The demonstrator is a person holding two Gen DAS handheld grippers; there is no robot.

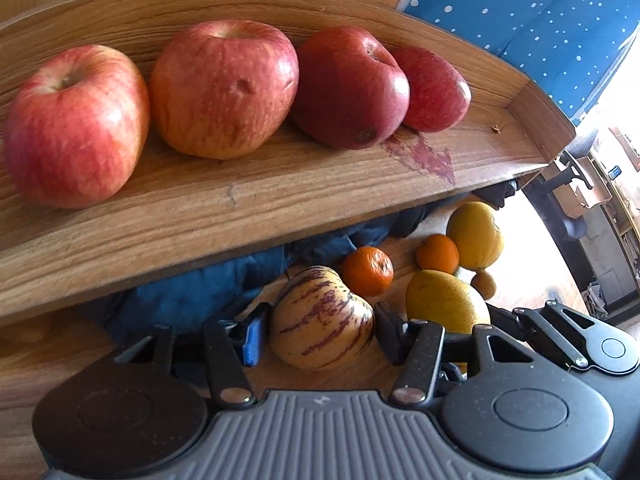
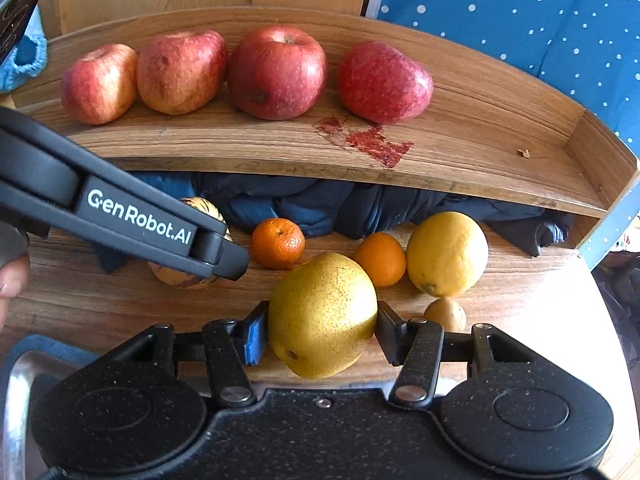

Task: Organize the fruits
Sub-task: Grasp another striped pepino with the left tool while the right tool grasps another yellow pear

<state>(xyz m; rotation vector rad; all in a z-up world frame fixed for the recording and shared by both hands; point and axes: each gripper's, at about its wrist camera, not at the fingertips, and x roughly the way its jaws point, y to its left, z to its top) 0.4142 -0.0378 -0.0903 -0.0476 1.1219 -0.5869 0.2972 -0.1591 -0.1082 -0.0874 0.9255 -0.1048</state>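
My left gripper [image 1: 320, 330] is shut on a cream melon with purple stripes [image 1: 322, 318], held low over the wooden table. In the right wrist view my right gripper [image 2: 322, 330] is shut on a yellow speckled pear [image 2: 322, 314]; the same pear [image 1: 446, 302] shows to the right in the left wrist view. The left gripper's body [image 2: 120, 204] crosses the right wrist view and hides most of the striped melon [image 2: 196, 278]. Several red apples [image 2: 276, 72] stand in a row on the upper wooden shelf [image 2: 460, 148].
On the lower surface [image 2: 100, 300] lie two mandarins [image 2: 278, 242] [image 2: 380, 258], a lemon [image 2: 448, 254] and a small brownish fruit [image 2: 445, 314]. Dark blue cloth [image 2: 320, 204] fills the space under the shelf. A red stain [image 2: 364, 140] marks the shelf. A person's finger [image 2: 12, 276] shows at the left edge.
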